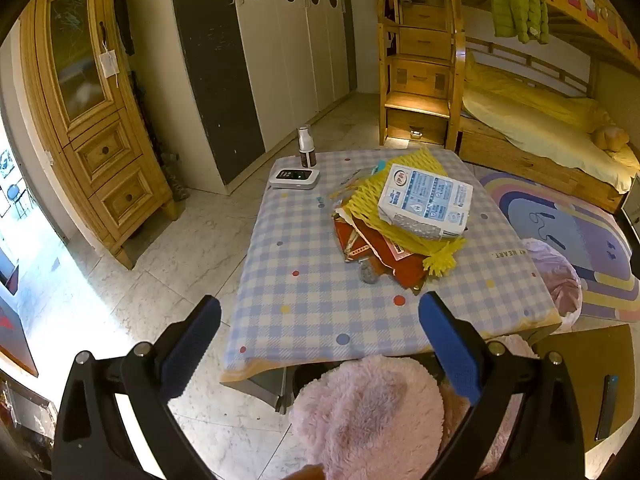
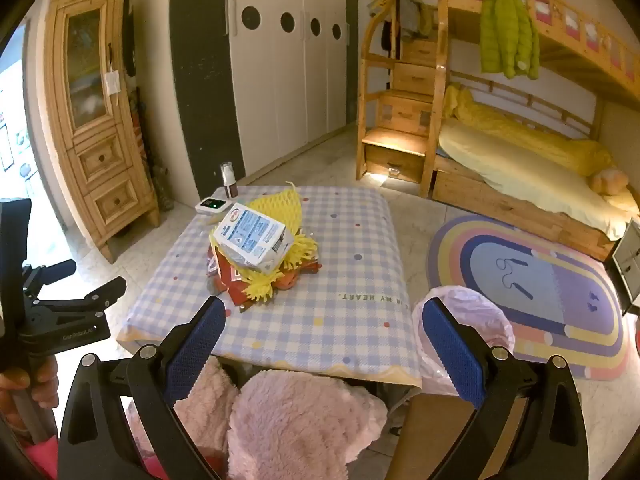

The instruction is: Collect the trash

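A pile of trash lies on the checked table [image 1: 312, 312] [image 2: 352, 240]: a white and blue carton [image 1: 426, 200] [image 2: 252, 240] on top of yellow foam netting [image 1: 404, 184] [image 2: 280, 210] and red wrappers [image 1: 384, 252] [image 2: 232, 280]. A bin lined with a pink bag [image 1: 556, 280] [image 2: 468, 320] stands at the table's right side. My left gripper [image 1: 320, 320] is open and empty, held back from the table's near edge. My right gripper [image 2: 324, 320] is open and empty, over the near edge with the bin by its right finger.
A white device [image 1: 294, 178] [image 2: 214, 204] and a small bottle [image 1: 306, 146] [image 2: 229, 180] stand at the table's far left corner. Pink fluffy clothing [image 1: 372, 412] [image 2: 292, 420] lies below both grippers. A rainbow rug [image 2: 540, 292], bunk bed [image 2: 520, 168] and wooden cabinet [image 1: 92, 120] surround the table.
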Motion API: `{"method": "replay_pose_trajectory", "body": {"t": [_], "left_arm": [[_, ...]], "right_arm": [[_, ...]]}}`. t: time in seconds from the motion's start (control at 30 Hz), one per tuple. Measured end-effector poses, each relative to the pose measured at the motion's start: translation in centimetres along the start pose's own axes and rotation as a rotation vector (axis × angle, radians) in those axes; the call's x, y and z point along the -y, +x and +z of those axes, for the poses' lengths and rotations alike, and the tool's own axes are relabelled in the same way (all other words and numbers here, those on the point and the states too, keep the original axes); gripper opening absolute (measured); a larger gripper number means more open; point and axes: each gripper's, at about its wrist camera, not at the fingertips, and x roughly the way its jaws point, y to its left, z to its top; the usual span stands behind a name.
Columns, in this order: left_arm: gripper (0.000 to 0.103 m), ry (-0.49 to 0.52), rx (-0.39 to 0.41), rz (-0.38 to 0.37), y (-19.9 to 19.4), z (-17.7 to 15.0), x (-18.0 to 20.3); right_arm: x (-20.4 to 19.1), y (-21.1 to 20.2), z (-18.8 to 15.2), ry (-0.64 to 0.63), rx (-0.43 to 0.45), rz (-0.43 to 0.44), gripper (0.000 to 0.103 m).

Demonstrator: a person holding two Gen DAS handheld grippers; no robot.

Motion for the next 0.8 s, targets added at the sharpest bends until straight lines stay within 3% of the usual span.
{"method": "replay_pose_trajectory", "body": {"t": [0.8], "left_arm": [[0.096, 0.002, 0.000, 0.002, 0.01, 0.00, 0.00]], "right_arm": [[-0.05, 0.03, -0.06, 0.003, -0.003, 0.004, 0.098]]}}
